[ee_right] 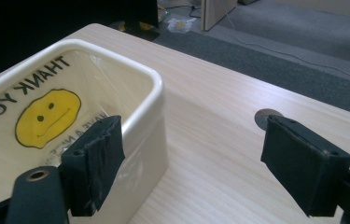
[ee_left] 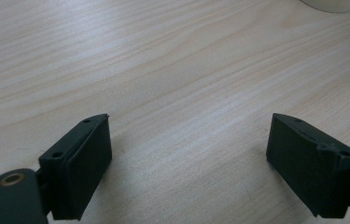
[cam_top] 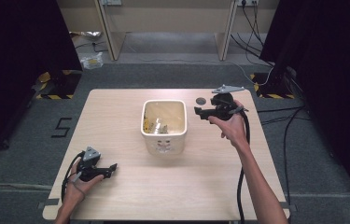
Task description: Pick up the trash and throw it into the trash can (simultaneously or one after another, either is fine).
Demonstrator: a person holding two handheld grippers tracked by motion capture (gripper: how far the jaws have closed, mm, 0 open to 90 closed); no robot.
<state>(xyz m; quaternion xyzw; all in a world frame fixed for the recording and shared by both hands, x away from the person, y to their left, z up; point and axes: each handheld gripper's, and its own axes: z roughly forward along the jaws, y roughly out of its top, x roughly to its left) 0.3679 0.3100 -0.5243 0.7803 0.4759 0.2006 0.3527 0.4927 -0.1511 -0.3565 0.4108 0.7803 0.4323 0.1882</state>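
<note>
**Kid:** Where is your right tool?

**Me:** My right tool point(cam_top: 199, 112) is up in the air, past the middle of the table point(cam_top: 210, 186), on the right side. It sits just beside the right wall of the white pot point(cam_top: 164, 127). Its jaws are wide apart and hold nothing. From the right gripper view, one jaw hangs over the pot's rim and the other hangs over bare wood.

**Kid:** What is in the pot?

**Me:** The white pot point(ee_right: 156, 116) is square with round corners. It stands upright near the middle of the table. Inside is a clear bag with a yellow smiley face point(ee_right: 46, 116) and the words "THANK YOU". I can see some small things at the bottom from the high view, but they are too small to tell.

**Kid:** And your left tool?

**Me:** My left tool point(cam_top: 113, 167) is at the near left corner of the table, well apart from the pot. My left hand point(cam_top: 80, 184) holds it low, and it points right. Its jaws are wide apart too, with only wood between them point(ee_left: 189, 158).

**Kid:** What is that dark dot?

**Me:** A small dark round spot point(cam_top: 201, 100) on the table, just beside my right tool, on the far side.
</note>
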